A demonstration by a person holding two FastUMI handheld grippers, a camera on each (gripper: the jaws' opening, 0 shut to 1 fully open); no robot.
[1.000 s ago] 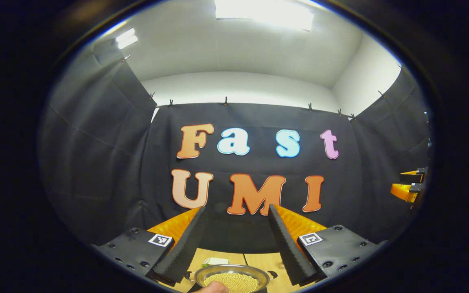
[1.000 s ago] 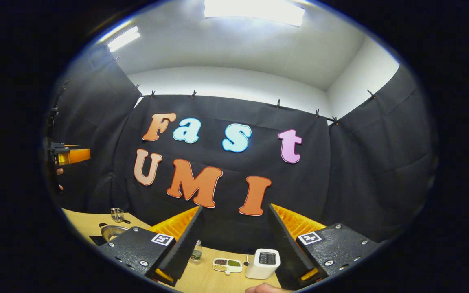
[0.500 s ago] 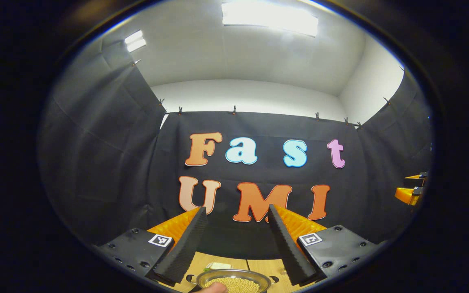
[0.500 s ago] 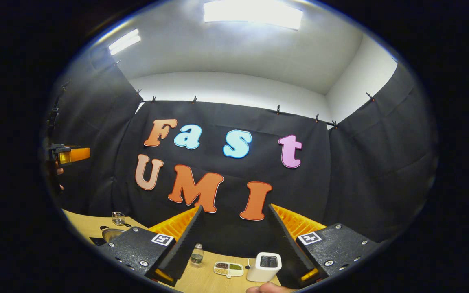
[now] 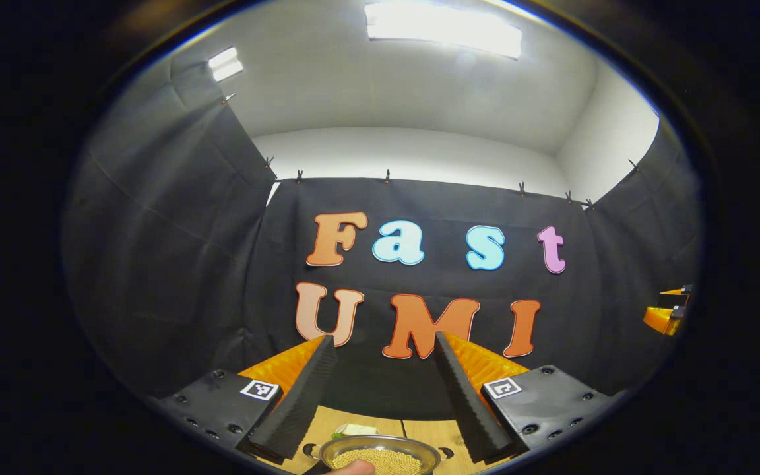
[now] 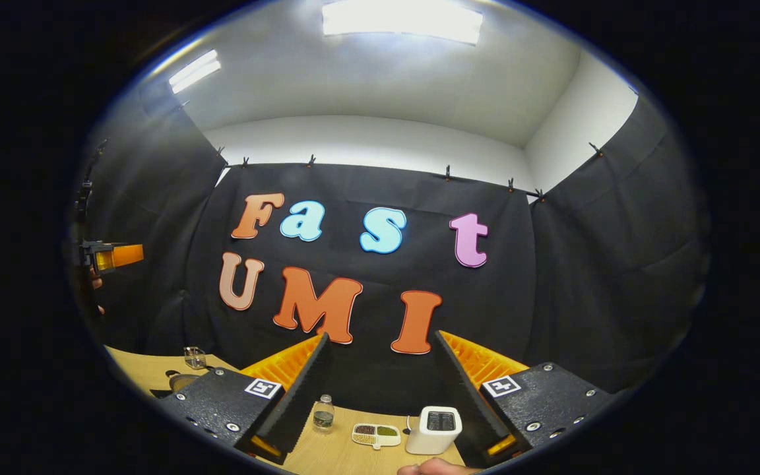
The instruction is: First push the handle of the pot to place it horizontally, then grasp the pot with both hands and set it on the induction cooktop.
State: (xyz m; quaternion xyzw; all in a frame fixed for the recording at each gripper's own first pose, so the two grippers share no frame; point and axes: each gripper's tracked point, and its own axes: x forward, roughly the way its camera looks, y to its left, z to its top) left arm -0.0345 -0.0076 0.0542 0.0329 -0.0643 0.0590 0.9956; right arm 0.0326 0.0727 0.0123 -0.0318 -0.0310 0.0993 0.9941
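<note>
In the left gripper view, the left gripper [image 5: 383, 343] is held high, jaws spread and empty, above a steel pot [image 5: 380, 454] of pale grains on the wooden table [image 5: 429, 430].

In the right gripper view, the right gripper [image 6: 380, 340] is also spread wide over a white toaster [image 6: 434, 430], a divided dish [image 6: 375, 434] and a small bottle [image 6: 322, 411]; the pot's rim peeks out far left beside a glass jar [image 6: 194, 357].

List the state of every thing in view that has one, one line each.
left gripper: jaws open, empty, raised above the table.
right gripper: jaws open, empty, raised above the table.
pot: upright on the wooden table, uncovered, holding pale grains.
toaster: upright on the table, slot looks empty.
divided dish: flat on the table, compartments filled.
small bottle: upright, capped.
</note>
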